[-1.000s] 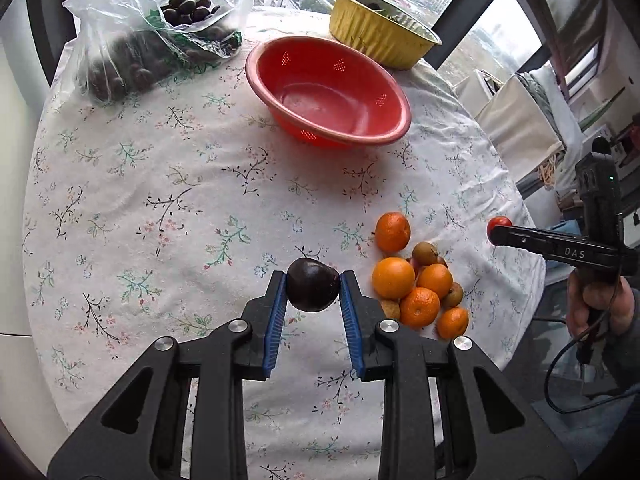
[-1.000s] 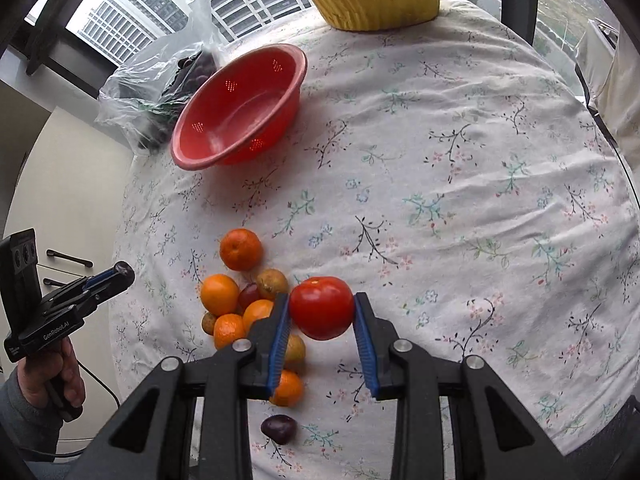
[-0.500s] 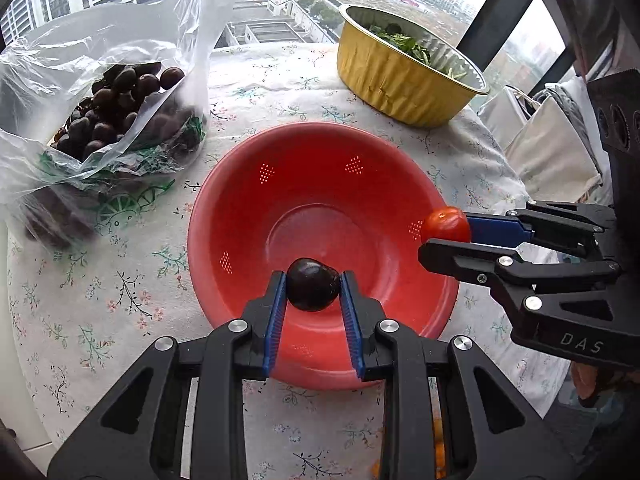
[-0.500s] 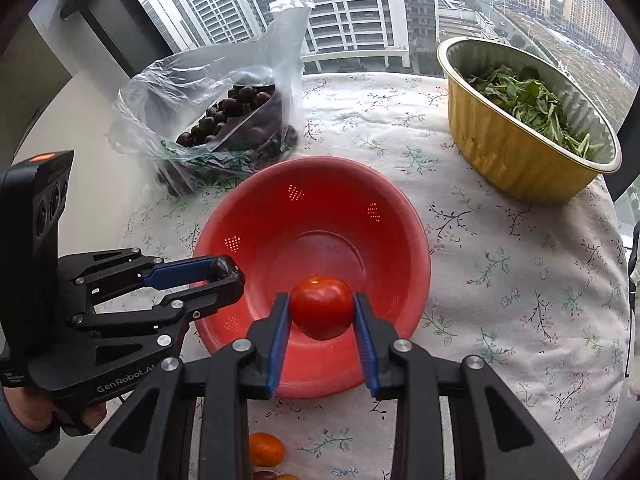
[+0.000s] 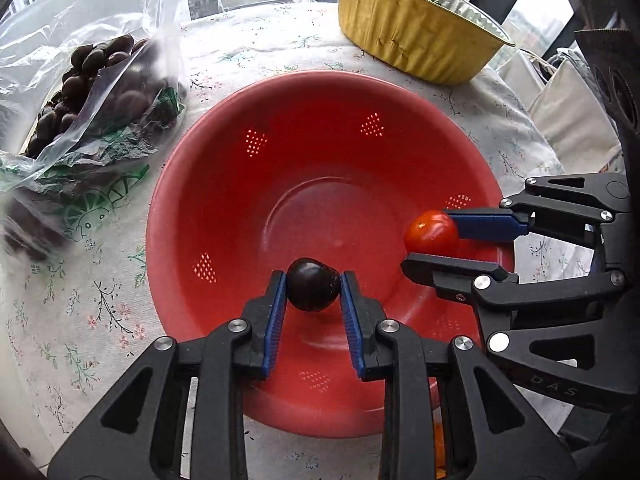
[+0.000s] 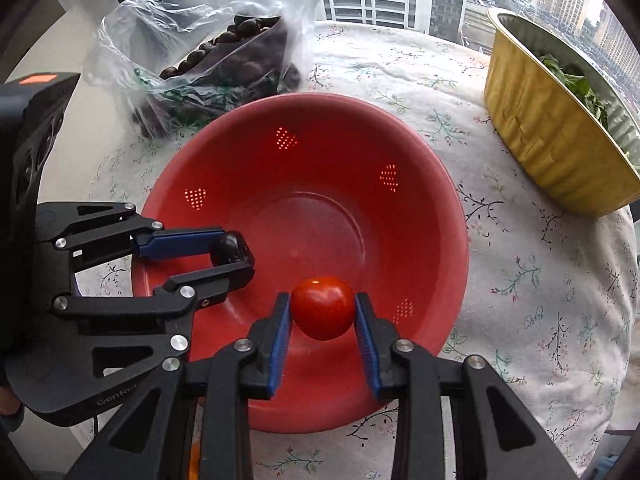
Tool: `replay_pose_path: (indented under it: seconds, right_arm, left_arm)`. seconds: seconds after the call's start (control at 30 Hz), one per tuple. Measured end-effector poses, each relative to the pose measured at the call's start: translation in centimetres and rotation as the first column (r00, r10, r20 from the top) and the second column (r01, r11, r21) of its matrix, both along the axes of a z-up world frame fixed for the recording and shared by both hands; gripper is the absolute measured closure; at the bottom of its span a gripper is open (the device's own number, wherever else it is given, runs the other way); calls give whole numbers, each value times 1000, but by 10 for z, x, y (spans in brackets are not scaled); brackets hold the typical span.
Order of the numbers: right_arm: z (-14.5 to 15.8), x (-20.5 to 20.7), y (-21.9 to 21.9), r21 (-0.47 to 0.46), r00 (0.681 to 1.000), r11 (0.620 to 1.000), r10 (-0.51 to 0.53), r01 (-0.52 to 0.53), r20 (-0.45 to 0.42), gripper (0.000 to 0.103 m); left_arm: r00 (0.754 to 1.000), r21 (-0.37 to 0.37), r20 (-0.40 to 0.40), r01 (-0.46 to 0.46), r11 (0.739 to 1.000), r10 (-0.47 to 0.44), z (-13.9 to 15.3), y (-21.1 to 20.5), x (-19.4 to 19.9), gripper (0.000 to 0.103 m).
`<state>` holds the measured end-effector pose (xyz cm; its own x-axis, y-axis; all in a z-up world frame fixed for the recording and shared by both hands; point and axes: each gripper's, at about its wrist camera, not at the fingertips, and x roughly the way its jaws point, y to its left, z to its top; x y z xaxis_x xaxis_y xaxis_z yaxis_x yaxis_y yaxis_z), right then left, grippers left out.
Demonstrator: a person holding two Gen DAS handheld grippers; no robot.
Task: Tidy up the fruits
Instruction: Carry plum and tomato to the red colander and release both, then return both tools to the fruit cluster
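Both grippers are now hovering over the red colander [image 5: 224,216]: left gripper [image 5: 313,292] clamping a dark plum [image 5: 313,290], right gripper [image 6: 322,310] at 3 o'clock squeezing a tomato [image 6: 322,307].

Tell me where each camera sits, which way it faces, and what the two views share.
Left wrist: on the left gripper, looking steeply down into the red colander; it holds a dark fruit.
Right wrist: on the right gripper, looking steeply down; it holds a tomato.
Shared: colander, plastic bag, gold tray; each shows the other gripper.

Red colander [image 5: 240,184] interior open below; plastic bag [image 5: 92,92] crowds left rim, gold foil tray [image 5: 416,36] probably clear behind.
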<state>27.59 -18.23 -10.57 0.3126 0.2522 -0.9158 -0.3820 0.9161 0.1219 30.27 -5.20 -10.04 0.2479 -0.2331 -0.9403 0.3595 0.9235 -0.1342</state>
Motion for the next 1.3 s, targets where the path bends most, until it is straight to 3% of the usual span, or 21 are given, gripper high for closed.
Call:
replay_pose_path:
  seconds: [0.33,0.47,0.53,0.6,0.7,0.77,0.8,0.87,1.07,1.3]
  right_arm:
    - [3,5,-1,-13,1000,1000,10,-10,11,64]
    - [11,1,-3,-17,1000,1000,11,-11,28,63]
    - [19,-4,-9,-13,999,1000,0,0,43,57]
    - [29,-10,-15,5,998,1000,-18,18,64,54]
    - [44,-25,-30,55,995,997,-66,62,78,48]
    - [52,-42,-37,85,991,992,-102,95,81,46]
    - [55,-51,-39,96,990,989,-117,109,82,44]
    - [60,-74,-44,123,985,982,-154,143,79,42]
    - [51,-161,-53,184,965,950,-261,253,16,33]
    - [7,-248,-55,99,939,934,-337,343,-71,30]
  left_arm:
    - [999,49,24,20,999,-21,0,-1,-13,73]
    - [999,53,50,11,999,-13,10,7,-14,57]
    - [998,46,65,4,999,-7,18,10,-17,49]
    - [997,31,83,-1,1000,-1,28,13,-22,35]
    - [993,-1,118,-6,1000,6,47,21,-37,26]
    - [991,-29,133,-19,999,23,58,30,-52,23]
    - [990,-54,133,-33,998,40,61,36,-60,12]
    - [989,-111,135,-43,993,58,68,51,-81,0]
    - [991,-68,129,-25,997,34,68,80,-167,0]
    - [997,-56,63,44,997,-40,42,91,-259,0]
